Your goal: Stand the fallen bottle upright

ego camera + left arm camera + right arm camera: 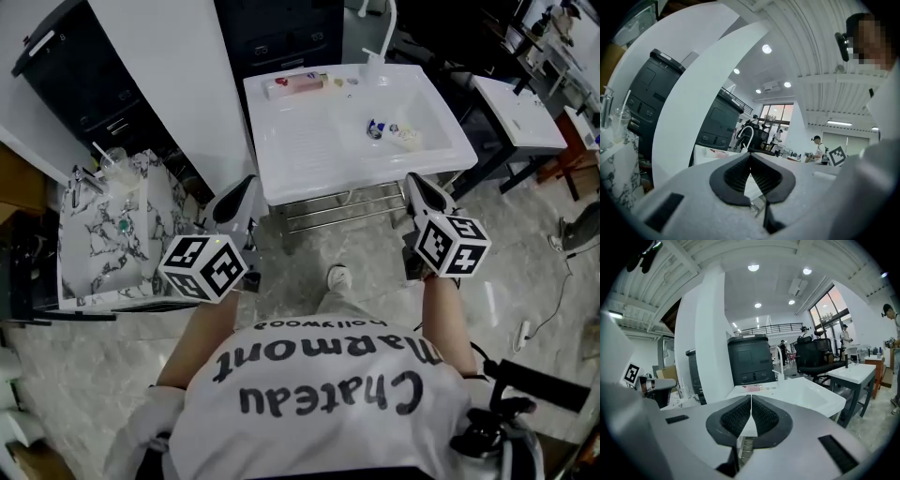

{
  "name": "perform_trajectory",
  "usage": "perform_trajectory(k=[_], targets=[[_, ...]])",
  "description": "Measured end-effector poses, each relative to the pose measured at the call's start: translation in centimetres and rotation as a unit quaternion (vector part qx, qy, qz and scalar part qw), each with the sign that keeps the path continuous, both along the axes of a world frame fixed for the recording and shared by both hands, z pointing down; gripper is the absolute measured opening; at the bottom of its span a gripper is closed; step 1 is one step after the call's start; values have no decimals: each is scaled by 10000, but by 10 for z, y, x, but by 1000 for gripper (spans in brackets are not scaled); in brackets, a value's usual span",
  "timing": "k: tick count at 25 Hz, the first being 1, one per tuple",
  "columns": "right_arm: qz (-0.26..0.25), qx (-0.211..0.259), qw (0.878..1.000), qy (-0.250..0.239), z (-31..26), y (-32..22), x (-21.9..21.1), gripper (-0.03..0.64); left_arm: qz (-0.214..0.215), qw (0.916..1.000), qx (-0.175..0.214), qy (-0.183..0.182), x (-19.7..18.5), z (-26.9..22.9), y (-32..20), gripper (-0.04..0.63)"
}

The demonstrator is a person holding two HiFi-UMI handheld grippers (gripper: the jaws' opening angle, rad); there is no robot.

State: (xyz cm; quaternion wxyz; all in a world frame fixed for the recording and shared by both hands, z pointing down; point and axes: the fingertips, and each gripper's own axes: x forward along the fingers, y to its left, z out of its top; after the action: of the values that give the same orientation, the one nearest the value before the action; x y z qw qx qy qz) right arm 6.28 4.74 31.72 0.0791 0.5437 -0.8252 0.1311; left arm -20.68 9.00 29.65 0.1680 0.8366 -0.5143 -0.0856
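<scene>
So the bottle (394, 133) is lying on its side down in the basin of the white sink (309, 141), toward the sink's right side, with the faucet (380, 37) up at the sink's back rim. Both tools are short of the sink's front edge: left gripper (247, 183) by its front left corner, right gripper (412, 180) by its front right corner. Both have their jaws pinched together with nothing in them.

My worry: if either one goes in closed like that, it'll just shove the bottle and it'll roll or skid around that slick basin. And even once gripped, a basin floor probably slopes, so the bottle could flop right back over when let go. The faucet could also get bumped on the reach in.
</scene>
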Motion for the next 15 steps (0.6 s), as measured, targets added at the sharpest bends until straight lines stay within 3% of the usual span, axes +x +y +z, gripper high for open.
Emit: perform_trajectory(k=[15], targets=[[-752,13,9971,93,-13,-191,31,15,-598,9980,177,30,45,-19,-153,6]])
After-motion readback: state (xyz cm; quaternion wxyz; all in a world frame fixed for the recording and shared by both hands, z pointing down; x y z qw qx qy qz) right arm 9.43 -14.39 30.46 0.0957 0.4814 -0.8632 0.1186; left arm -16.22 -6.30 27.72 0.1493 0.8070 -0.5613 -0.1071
